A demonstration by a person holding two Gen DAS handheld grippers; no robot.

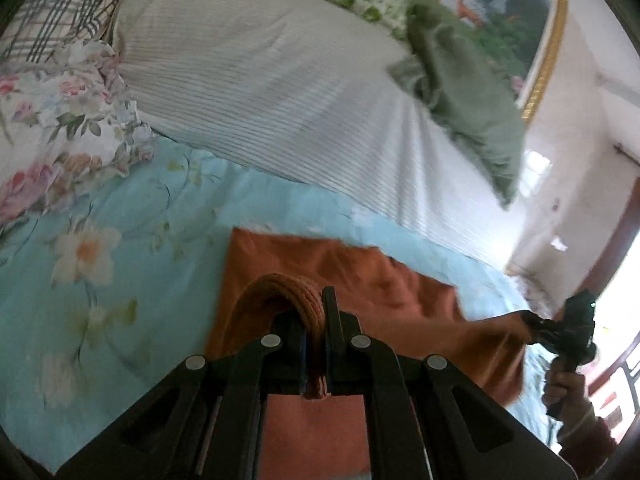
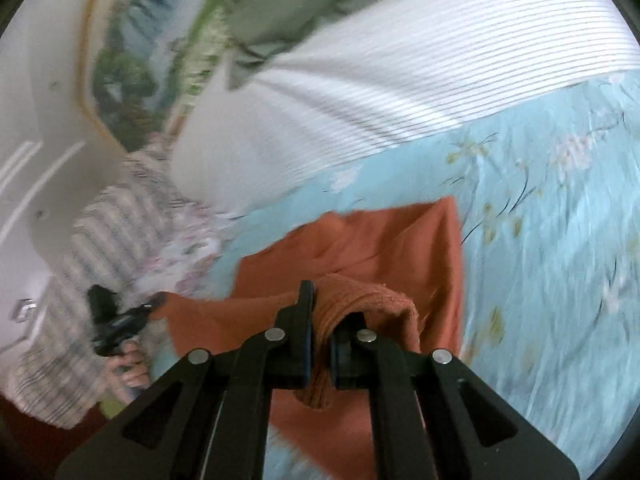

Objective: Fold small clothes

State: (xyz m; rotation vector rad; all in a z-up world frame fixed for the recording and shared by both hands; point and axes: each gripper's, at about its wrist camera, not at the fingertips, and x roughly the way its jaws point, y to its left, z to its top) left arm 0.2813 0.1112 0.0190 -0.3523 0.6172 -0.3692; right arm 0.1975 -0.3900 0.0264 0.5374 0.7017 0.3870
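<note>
An orange garment (image 1: 360, 280) lies on the light blue floral bedsheet (image 1: 100, 240), partly lifted. My left gripper (image 1: 314, 320) is shut on its ribbed orange edge, which loops over the left finger. My right gripper (image 2: 320, 320) is shut on another ribbed edge of the same garment (image 2: 380, 248). Each gripper shows in the other's view: the right one (image 1: 568, 328) at the far right, holding a stretched corner, and the left one (image 2: 116, 320) at the left, held in a hand. The garment hangs stretched between the two.
A white striped quilt (image 1: 260, 80) lies across the back of the bed. A green cloth (image 1: 460, 92) rests on it at the right. A floral pillow (image 1: 60, 120) and a plaid one (image 1: 60, 8) sit at the left. A framed landscape picture (image 1: 500, 12) hangs on the wall.
</note>
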